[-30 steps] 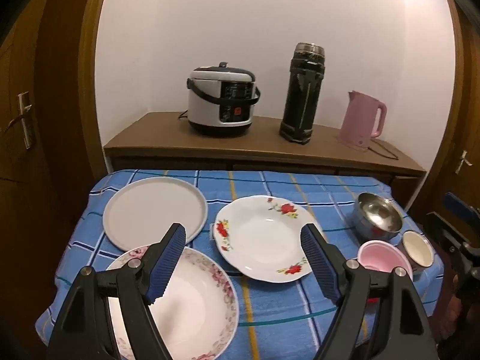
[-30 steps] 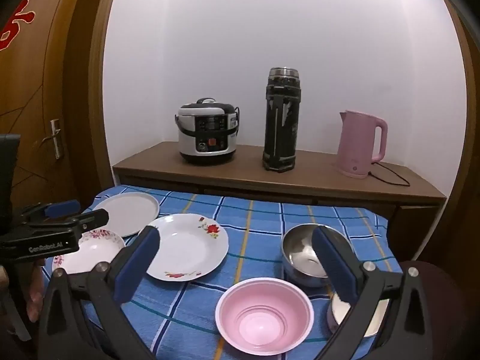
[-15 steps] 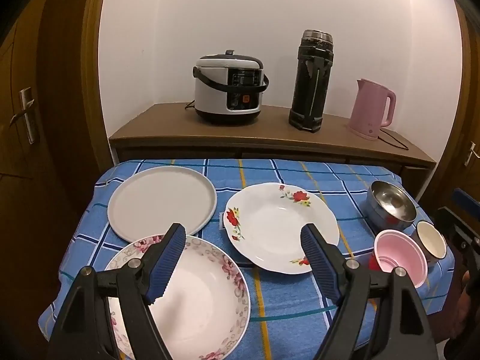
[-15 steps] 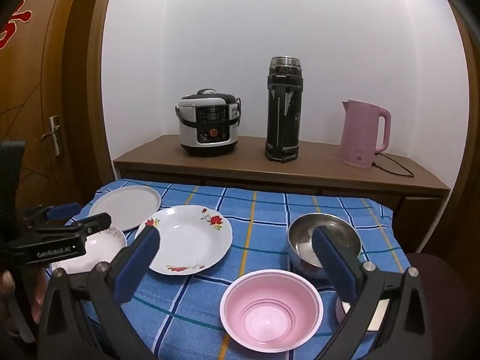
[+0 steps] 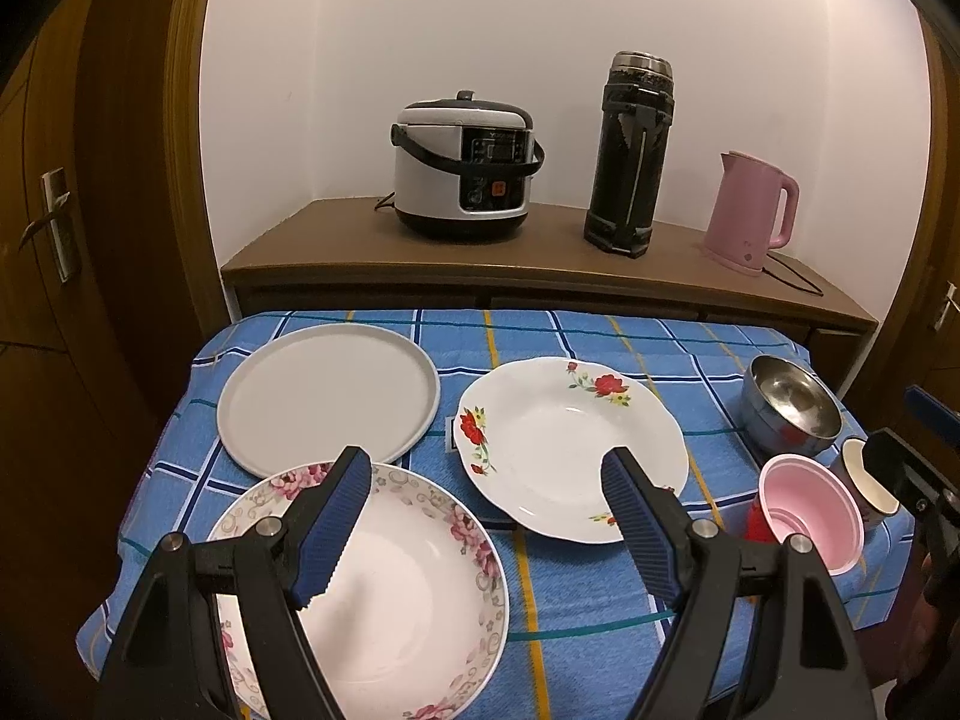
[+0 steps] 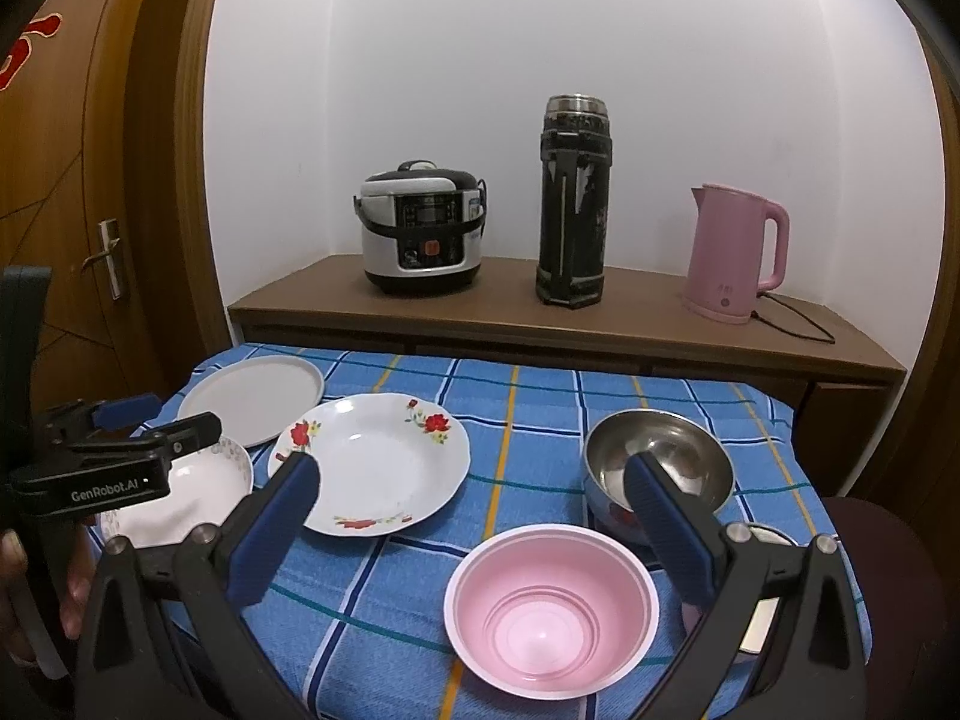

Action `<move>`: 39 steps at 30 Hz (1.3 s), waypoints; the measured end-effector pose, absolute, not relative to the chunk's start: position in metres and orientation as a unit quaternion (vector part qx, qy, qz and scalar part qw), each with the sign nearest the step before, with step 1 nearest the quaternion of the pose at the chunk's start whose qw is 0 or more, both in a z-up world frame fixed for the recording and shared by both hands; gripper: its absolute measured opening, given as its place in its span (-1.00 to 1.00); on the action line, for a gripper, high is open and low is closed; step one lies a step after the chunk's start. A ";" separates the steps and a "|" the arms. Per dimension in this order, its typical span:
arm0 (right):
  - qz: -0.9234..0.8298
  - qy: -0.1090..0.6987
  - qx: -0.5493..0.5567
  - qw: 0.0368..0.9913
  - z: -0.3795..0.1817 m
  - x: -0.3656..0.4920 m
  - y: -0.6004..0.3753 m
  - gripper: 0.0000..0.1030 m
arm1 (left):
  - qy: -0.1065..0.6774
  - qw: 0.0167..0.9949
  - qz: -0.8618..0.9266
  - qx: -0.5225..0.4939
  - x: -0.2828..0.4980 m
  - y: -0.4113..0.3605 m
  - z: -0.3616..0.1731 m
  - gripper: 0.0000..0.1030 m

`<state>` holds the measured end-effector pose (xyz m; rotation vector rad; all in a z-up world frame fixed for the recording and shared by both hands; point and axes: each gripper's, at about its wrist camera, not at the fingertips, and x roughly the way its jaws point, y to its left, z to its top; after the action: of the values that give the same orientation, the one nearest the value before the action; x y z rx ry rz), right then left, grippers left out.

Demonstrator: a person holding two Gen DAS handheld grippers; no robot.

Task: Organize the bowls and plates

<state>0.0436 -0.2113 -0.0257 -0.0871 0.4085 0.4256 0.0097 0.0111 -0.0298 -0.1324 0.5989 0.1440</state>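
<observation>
Right wrist: pink bowl [image 6: 551,606] below spread claw [image 6: 474,531]

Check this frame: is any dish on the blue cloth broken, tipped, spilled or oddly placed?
Nothing stands out. The three plates and the pink bowl and steel bowl sit upright, empty and unstacked. A small cup is partly hidden.

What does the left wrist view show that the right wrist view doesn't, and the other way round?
Only the left wrist view shows the flowered bowl whole, and the small cup clearly, beside the pink bowl.

Only the right wrist view shows the left tongs from the side, over that flowered bowl, with part of a hand, and red marks on the door.

Both show the grey plate, rose plate, steel bowl, rice cooker, flask and kettle.
</observation>
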 end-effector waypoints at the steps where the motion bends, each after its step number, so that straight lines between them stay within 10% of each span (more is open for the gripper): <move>1: 0.210 0.201 -0.042 0.956 -0.027 0.042 -0.212 1.00 | 0.295 0.951 0.071 -0.065 0.010 0.011 -0.030 0.58; 39: 0.219 0.216 -0.055 0.950 -0.028 0.050 -0.180 1.00 | 0.292 0.951 0.073 -0.068 0.007 0.019 -0.033 0.58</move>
<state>0.0500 -0.1797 -0.0278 -0.1115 0.4384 0.4447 0.0072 0.0194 -0.0330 -0.1392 0.5930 0.1488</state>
